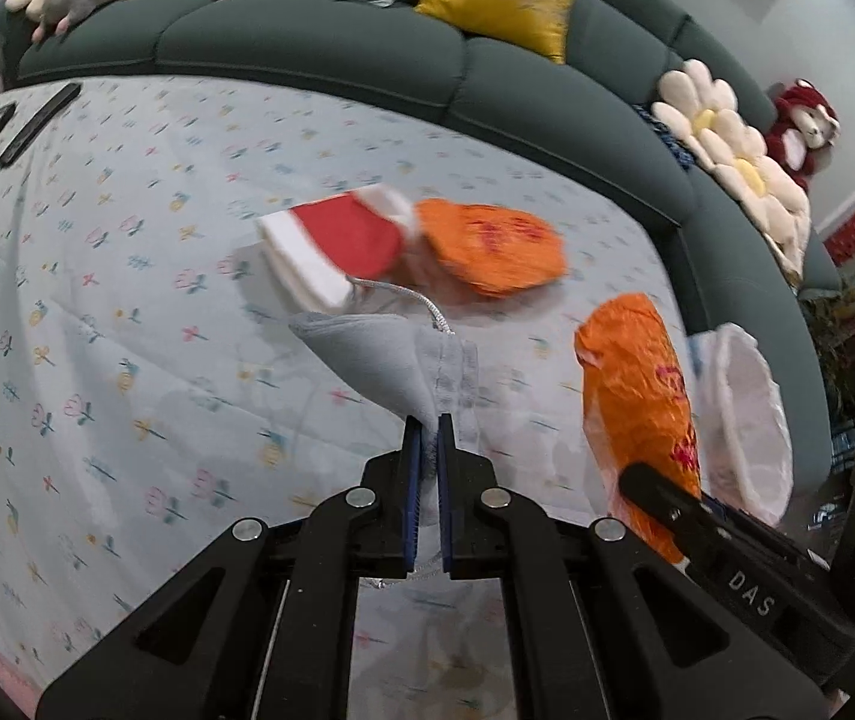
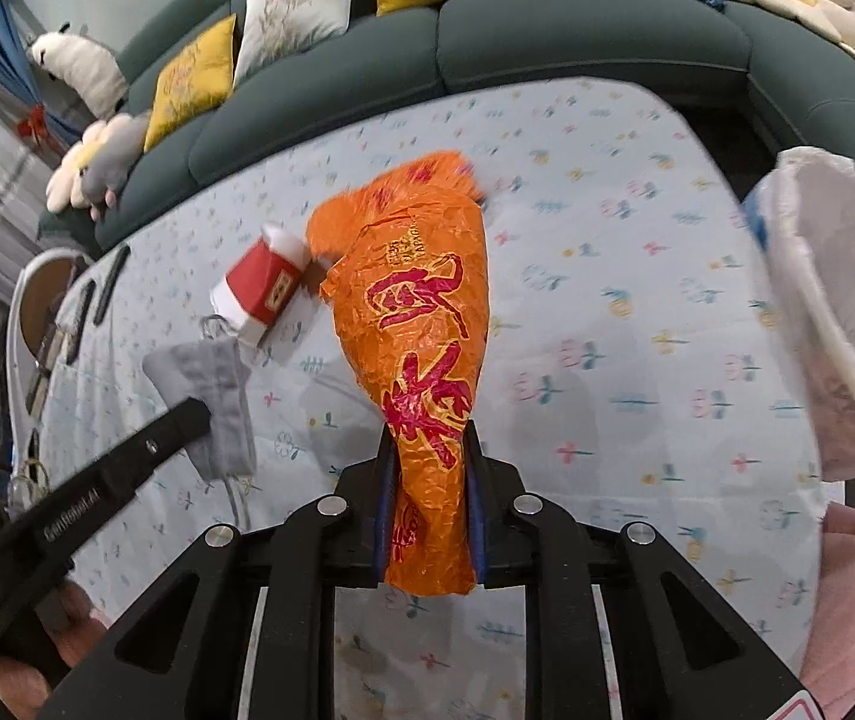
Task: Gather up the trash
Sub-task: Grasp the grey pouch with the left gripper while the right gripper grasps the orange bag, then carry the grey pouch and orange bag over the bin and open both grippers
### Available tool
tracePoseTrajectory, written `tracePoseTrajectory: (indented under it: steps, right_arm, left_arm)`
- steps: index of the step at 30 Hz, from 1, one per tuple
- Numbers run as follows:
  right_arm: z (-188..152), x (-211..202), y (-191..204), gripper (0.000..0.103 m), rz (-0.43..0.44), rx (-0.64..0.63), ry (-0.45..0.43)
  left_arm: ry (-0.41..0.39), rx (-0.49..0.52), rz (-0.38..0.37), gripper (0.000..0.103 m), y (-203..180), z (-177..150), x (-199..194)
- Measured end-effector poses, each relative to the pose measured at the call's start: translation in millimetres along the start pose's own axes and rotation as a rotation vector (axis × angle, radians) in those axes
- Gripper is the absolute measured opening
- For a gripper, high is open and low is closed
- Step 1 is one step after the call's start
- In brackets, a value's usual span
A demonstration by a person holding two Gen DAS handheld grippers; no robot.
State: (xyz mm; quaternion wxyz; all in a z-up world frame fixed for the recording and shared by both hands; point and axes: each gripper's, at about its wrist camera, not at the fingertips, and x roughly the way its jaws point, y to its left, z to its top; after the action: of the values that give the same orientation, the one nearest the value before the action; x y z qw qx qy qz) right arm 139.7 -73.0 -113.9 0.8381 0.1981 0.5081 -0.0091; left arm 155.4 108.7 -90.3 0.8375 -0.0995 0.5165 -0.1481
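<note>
My left gripper is shut on a grey cloth pouch with a silver cord, held above the table; it also shows in the right wrist view. My right gripper is shut on a crumpled orange wrapper with red characters, also seen in the left wrist view. A second orange wrapper and a red and white box lie on the table. A white-lined trash bin stands at the right edge of the table.
The table wears a pale floral cloth. A dark green sofa with yellow cushions and plush toys curves behind it. Black remotes lie at the far left. A chair stands at the left.
</note>
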Motion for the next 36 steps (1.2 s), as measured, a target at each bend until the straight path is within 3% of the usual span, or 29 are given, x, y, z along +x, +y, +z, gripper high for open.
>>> tracePoseTrajectory:
  steps: [17, 36]
  right_arm:
    - [3, -93, -77, 0.018, 0.004, 0.115, -0.194]
    - [-3, -143, -196, 0.018, -0.067, 0.279, -0.3]
  left_arm:
    - [-0.067, 0.226, -0.075, 0.004, -130, -15, -34]
    - [-0.027, 0.42, -0.179, 0.005, -270, -31, -6]
